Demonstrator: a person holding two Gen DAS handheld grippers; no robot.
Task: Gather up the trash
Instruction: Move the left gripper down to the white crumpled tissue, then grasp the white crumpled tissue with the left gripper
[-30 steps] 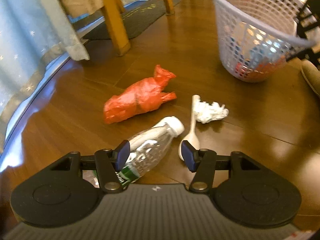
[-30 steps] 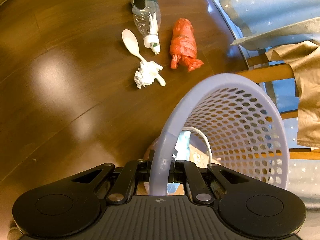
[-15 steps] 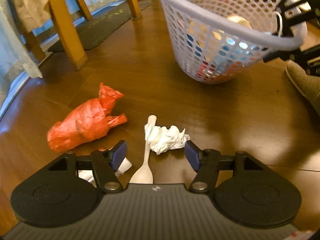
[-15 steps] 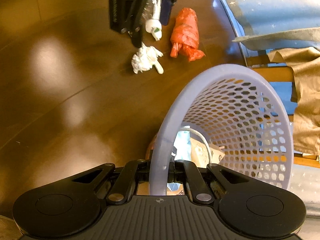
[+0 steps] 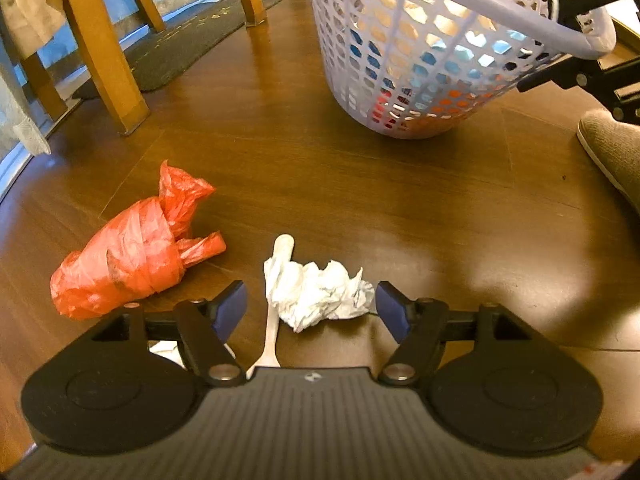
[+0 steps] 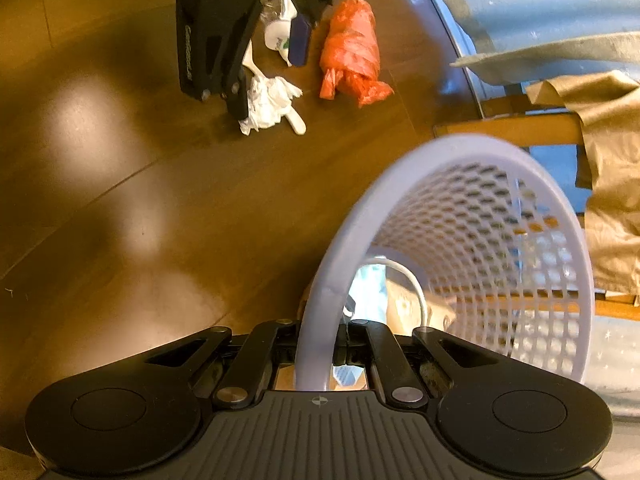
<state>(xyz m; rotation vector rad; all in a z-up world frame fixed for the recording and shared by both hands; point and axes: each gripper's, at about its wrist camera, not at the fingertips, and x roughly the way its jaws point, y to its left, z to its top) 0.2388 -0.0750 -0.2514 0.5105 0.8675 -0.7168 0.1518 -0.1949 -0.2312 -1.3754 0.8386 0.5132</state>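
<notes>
A crumpled white tissue (image 5: pixel 316 296) lies on the wood floor between the blue pads of my left gripper (image 5: pixel 311 310), whose jaws are opening and do not touch it. A white plastic spoon (image 5: pixel 276 300) lies under the tissue. A red plastic bag (image 5: pixel 132 252) sits to the left. The plastic bottle (image 6: pixel 278 34) shows only its white cap, beside the left gripper (image 6: pixel 272 80). My right gripper (image 6: pixel 320 354) is shut on the rim of the lavender mesh basket (image 6: pixel 480 240), which is tilted and holds several pieces of trash. The same basket (image 5: pixel 432 48) stands beyond the tissue.
Wooden chair legs (image 5: pixel 104 52) and a dark mat (image 5: pixel 188 40) stand at the back left. A draped beige cloth (image 6: pixel 600 168) hangs over a wooden rail. A person's slipper (image 5: pixel 612 152) is at the right edge.
My left gripper has moved forward past the bottle and down over the tissue, with its jaws spreading wider. The basket now looms closer in the left view. The right gripper keeps its hold on the rim.
</notes>
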